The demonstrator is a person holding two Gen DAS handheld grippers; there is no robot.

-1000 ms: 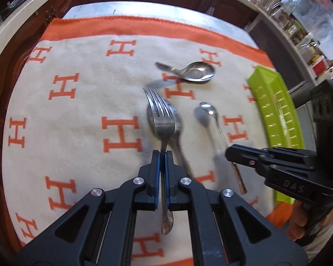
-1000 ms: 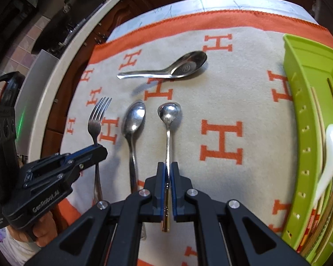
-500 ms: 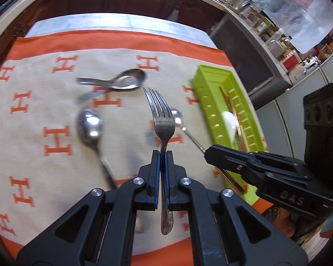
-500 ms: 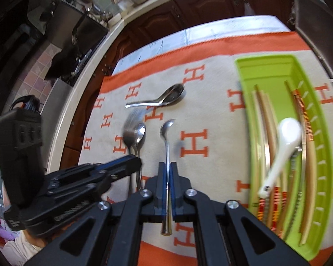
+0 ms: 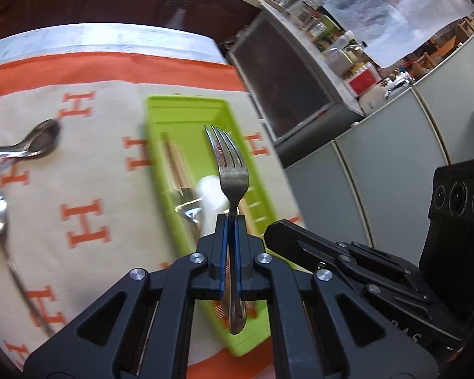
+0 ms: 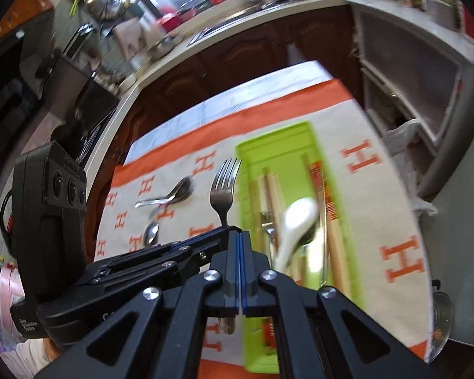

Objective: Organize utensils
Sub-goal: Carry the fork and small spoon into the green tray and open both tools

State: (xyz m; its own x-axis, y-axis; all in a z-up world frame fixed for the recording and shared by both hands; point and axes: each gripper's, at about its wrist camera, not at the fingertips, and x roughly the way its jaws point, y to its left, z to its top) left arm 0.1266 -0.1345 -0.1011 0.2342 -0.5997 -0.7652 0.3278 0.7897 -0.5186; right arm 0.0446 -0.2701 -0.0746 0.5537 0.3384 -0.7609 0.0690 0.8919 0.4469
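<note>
Left tongs point(image 5: 231, 221) of mine are clamped tight on the fork point(image 5: 232, 173) by its handle, tines up at mid-frame over the lime-green tray point(image 5: 186, 107). That tray lies on a cream cloth point(image 5: 41, 208) printed with orange H letters and holds a white spoon point(image 6: 300, 218) and chopsticks point(image 6: 268, 189). My right tongs point(image 6: 238, 237) have their blue pads pressed together with nothing showing ahead of them, and at the lower right of the left view their side reads "DAS".

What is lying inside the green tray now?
In the green tray lie a white spoon, wooden chopsticks and some metal cutlery. The tongs cover its near end.
</note>
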